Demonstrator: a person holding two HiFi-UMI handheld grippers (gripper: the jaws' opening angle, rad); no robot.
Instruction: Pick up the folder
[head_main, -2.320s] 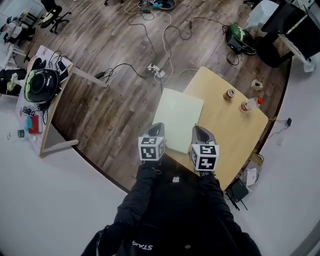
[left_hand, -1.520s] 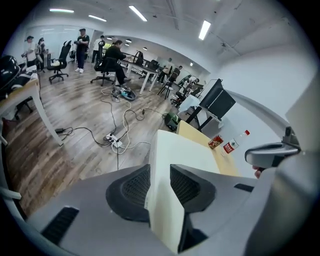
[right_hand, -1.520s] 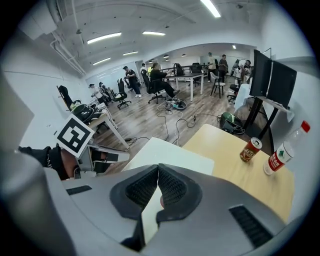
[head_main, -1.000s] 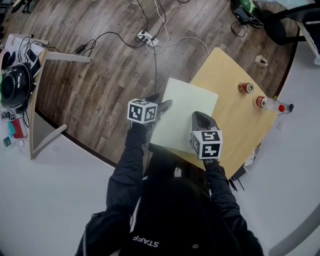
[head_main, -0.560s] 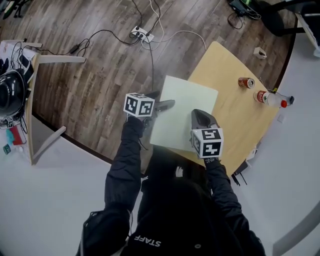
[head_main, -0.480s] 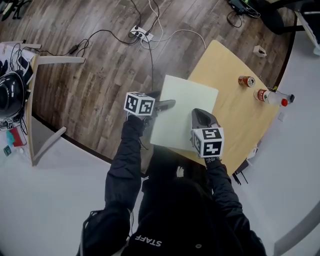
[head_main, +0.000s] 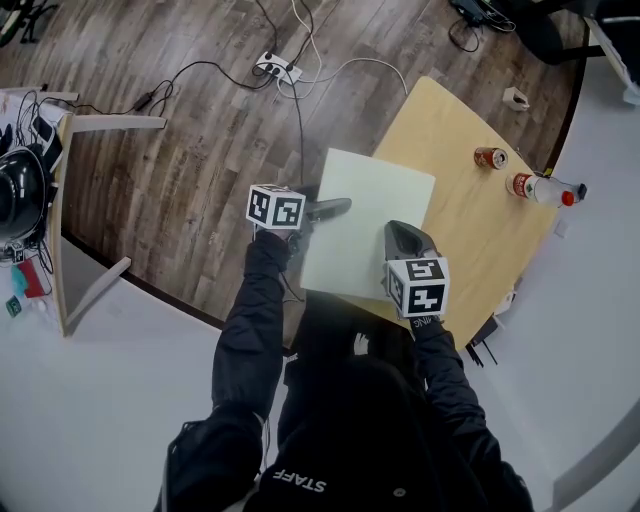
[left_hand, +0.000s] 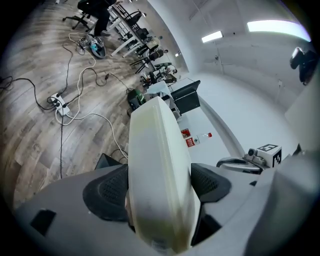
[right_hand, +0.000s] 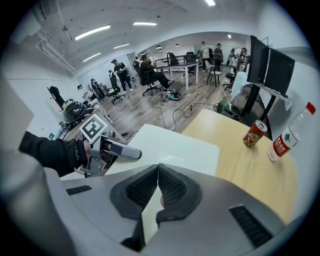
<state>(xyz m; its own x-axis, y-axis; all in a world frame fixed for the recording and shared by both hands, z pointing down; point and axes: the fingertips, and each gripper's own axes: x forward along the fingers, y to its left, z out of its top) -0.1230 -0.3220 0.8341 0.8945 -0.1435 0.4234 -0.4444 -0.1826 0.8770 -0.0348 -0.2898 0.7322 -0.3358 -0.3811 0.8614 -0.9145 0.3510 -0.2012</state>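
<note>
Your left gripper (head_main: 335, 208) comes in from beyond the table (head_main: 470, 240), arm stretched forward and the gripper pointing almost level. Its jaws stand wide apart around the overhanging side edge of the folder (head_main: 375, 200), and the pads are not pressing on it. Your right gripper (head_main: 400, 232) tilts steeply down at the table's near edge, jaws pinched together on the folder's near edge. The folder lies partly on the table and partly out past its edge.

Head camera looks down; all views share folder (head_main: 370, 215).
</note>
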